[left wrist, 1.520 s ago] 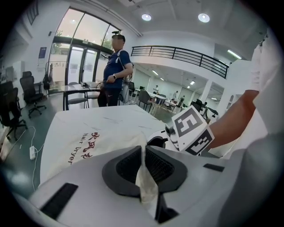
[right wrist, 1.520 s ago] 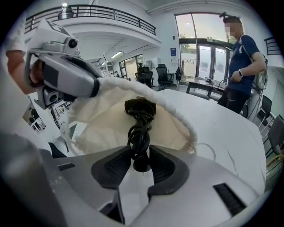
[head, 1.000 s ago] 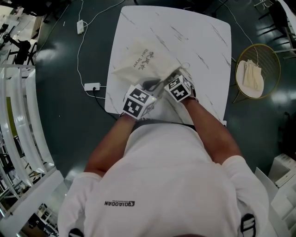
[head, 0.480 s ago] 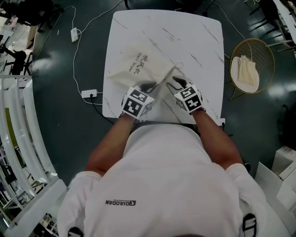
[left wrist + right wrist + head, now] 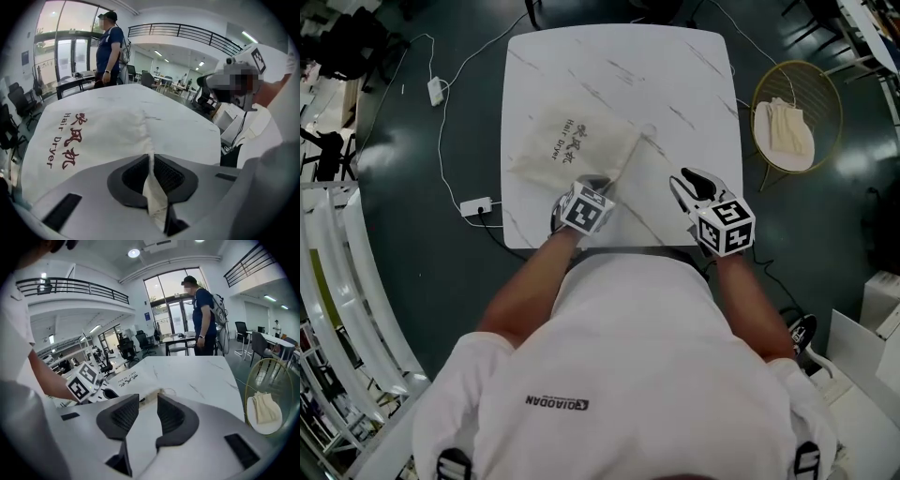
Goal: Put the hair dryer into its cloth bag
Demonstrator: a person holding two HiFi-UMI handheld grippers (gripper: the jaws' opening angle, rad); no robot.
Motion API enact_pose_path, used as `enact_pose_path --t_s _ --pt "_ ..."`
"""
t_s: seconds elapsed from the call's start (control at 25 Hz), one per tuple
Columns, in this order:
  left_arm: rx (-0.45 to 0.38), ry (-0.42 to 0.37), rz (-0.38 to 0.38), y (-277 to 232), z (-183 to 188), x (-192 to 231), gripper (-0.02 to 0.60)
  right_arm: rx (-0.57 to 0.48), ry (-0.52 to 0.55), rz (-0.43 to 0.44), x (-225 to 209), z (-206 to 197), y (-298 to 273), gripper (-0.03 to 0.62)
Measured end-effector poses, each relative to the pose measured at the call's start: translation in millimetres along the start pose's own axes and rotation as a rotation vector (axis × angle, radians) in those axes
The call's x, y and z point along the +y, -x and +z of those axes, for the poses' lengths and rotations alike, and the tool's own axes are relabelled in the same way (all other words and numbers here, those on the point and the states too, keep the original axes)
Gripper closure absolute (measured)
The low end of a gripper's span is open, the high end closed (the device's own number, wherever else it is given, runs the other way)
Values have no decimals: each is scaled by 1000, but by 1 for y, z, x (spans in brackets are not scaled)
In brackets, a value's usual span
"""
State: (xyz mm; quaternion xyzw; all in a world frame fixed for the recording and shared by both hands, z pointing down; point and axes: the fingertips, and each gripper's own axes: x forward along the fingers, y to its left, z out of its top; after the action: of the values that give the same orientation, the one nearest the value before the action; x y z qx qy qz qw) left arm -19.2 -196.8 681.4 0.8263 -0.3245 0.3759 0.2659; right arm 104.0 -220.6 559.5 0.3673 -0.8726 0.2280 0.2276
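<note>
A cream cloth bag (image 5: 572, 145) printed "Hair Dryer" lies on the white marble table (image 5: 675, 75). My left gripper (image 5: 587, 184) sits at the bag's near edge. In the left gripper view its jaws are shut on a fold of the bag's cloth (image 5: 151, 176), and the bag (image 5: 93, 136) spreads out beyond them. My right gripper (image 5: 697, 182) hangs over the table's near right part, apart from the bag. Its jaws have just been closing and stand open with nothing between them (image 5: 147, 411). No hair dryer shows in any view.
A gold wire basket (image 5: 825, 89) holding another cloth bag (image 5: 785, 129) stands on the floor to the right of the table. A power strip (image 5: 476, 204) and cables lie on the floor to the left. A person (image 5: 206, 319) stands beyond the table's far end.
My right gripper has drawn away from the bag's mouth, to the right and upward. My left gripper has sunk toward the table, still gripping the cloth.
</note>
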Motion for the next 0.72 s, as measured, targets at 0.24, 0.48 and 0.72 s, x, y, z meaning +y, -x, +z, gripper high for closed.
enact_pose_path --t_s 0.24,0.48,0.72 --pt "71 -39 -4 -22 -17 5 508 -83 -49 -56 12 13 37 480" --pt "90 -111 -46 -23 -26 -1 445 -106 -102 -129 30 5 54 485" --pt "33 -122 -121 0 -26 -10 415 -138 -149 -204 62 -2 73 487"
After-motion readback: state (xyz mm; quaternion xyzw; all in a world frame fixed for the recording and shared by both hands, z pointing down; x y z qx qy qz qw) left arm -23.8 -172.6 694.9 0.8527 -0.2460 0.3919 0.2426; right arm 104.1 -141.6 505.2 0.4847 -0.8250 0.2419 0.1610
